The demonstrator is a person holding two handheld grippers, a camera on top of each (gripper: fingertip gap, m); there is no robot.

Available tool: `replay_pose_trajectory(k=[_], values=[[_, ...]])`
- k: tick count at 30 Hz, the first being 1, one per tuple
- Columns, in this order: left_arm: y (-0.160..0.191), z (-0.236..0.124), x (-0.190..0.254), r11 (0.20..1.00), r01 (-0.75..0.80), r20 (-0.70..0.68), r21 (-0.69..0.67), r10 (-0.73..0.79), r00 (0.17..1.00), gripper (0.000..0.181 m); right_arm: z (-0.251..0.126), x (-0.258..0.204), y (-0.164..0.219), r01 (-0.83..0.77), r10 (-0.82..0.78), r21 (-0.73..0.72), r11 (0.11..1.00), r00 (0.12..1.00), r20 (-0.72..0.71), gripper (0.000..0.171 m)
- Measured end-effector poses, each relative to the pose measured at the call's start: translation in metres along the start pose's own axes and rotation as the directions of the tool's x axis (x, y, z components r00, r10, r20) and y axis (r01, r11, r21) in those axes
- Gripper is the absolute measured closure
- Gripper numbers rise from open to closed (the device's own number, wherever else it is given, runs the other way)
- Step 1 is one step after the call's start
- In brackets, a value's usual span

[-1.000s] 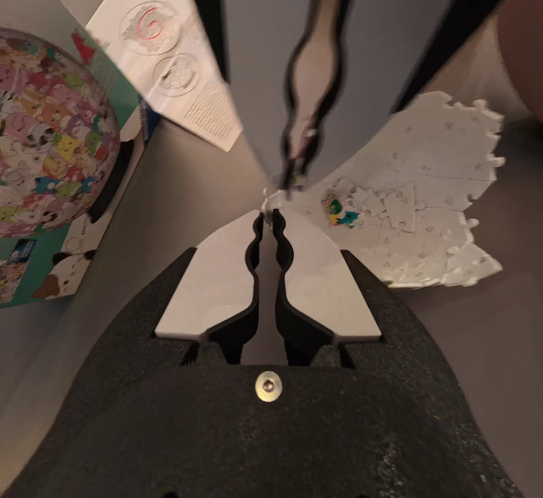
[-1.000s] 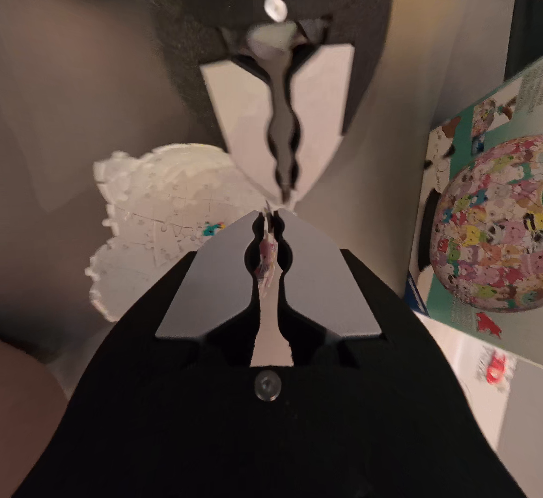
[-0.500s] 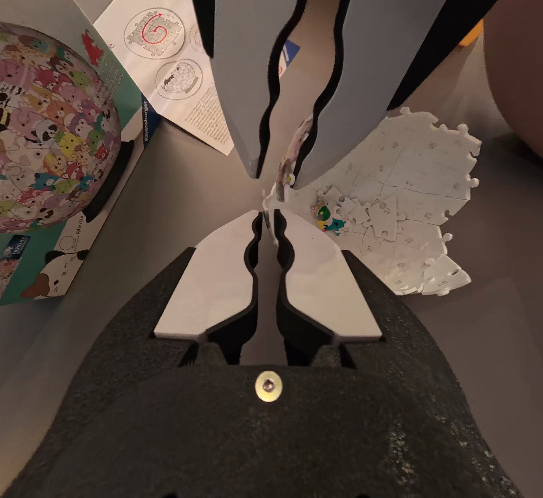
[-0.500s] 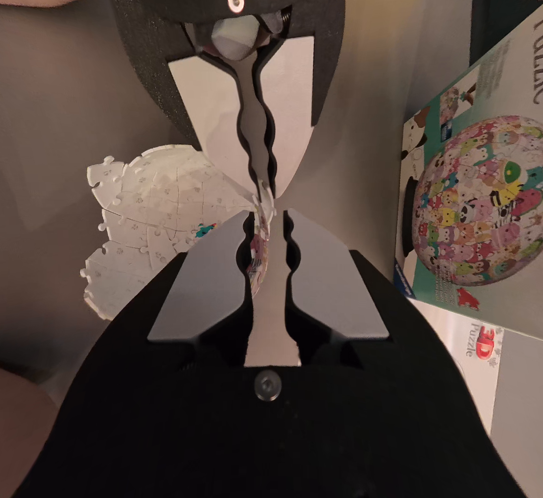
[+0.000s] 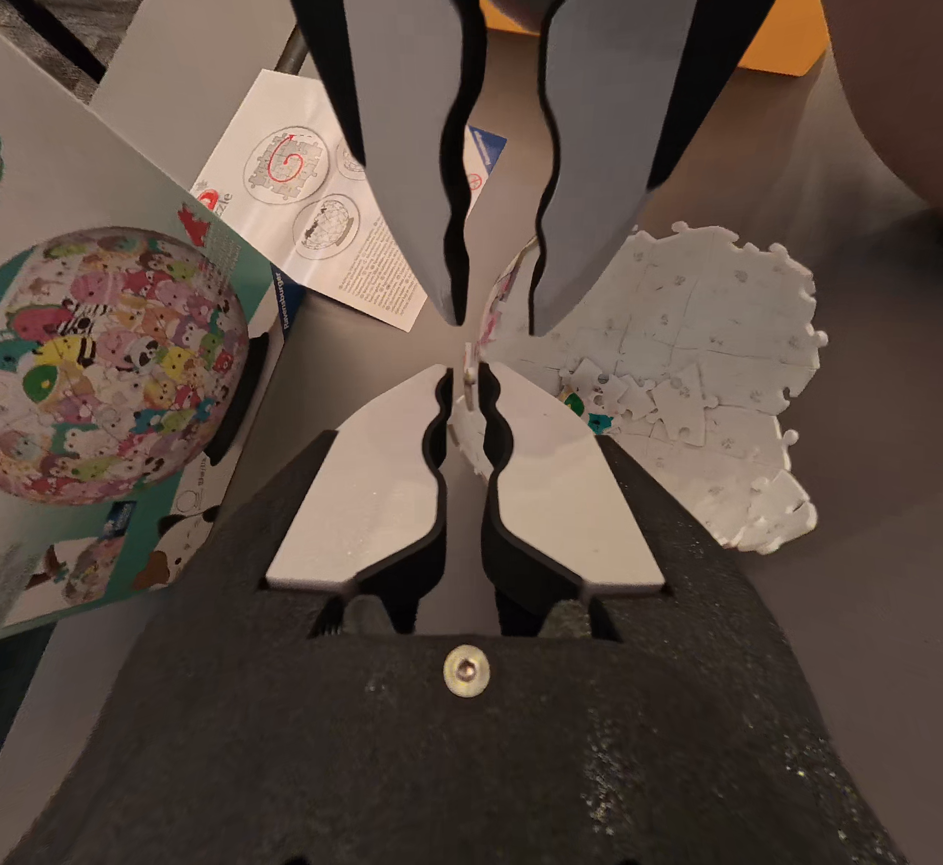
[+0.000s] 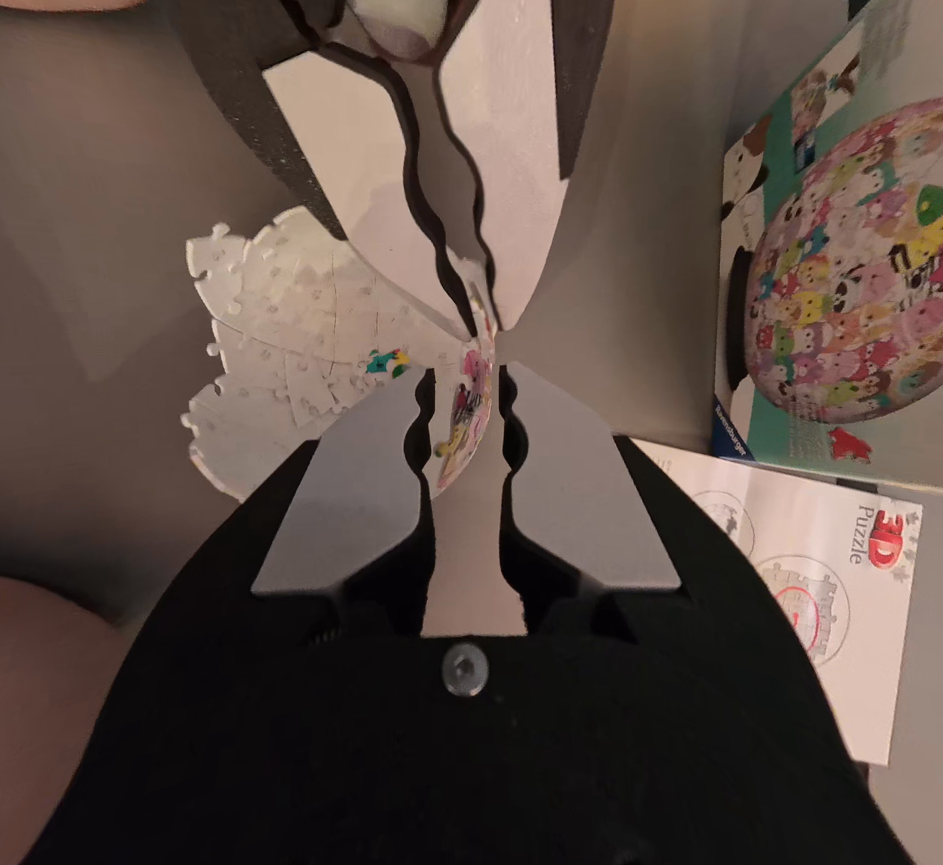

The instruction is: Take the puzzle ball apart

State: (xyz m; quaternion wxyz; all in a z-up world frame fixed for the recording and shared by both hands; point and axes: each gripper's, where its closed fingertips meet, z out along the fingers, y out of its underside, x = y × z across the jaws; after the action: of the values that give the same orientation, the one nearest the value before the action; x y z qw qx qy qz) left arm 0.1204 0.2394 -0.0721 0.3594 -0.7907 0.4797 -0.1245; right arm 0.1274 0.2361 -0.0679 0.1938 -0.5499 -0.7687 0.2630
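Curved white jigsaw shell [image 5: 714, 355], knobbed rim in left tongs [image 5: 465, 371].

black grainy left gripper [image 5: 465, 371] and right gripper [image 6: 468, 371], pale wavy-edged jaws, one silver screw each.

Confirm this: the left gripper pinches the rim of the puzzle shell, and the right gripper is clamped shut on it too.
One thing is wrong: the right gripper is open. The right wrist view shows its fingers standing apart around the puzzle shell's coloured edge. The left gripper does pinch the rim.
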Motion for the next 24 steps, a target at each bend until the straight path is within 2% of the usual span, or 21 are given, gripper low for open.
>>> replay_pose_trajectory(k=[6, 11, 18, 21, 24], values=[[0.003, 0.000, -0.001, 1.000, -0.017, 0.010, -0.025, 0.017, 1.000, 0.178, 0.011, 0.003, 0.010, 0.013, -0.015, -0.098, 0.995, 1.000, -0.013, 0.160], [0.003, 0.000, -0.006, 0.998, 0.063, -0.003, -0.006, -0.063, 0.998, 0.176, 0.010, 0.001, 0.008, 0.046, -0.047, -0.083, 0.996, 0.999, -0.014, 0.161], [0.005, -0.001, -0.007, 0.998, 0.065, -0.015, -0.005, -0.065, 0.998, 0.174, 0.011, -0.001, 0.007, 0.072, -0.073, -0.086, 0.994, 0.997, -0.011, 0.161], [0.004, -0.003, 0.001, 1.000, -0.003, -0.058, 0.017, 0.004, 0.998, 0.178, 0.011, -0.002, 0.008, 0.072, -0.073, -0.087, 0.994, 0.997, -0.007, 0.161], [0.008, -0.006, 0.002, 0.998, -0.059, -0.058, -0.014, 0.058, 0.997, 0.174, 0.011, -0.006, 0.005, 0.095, -0.095, -0.061, 0.994, 0.995, 0.013, 0.162]])
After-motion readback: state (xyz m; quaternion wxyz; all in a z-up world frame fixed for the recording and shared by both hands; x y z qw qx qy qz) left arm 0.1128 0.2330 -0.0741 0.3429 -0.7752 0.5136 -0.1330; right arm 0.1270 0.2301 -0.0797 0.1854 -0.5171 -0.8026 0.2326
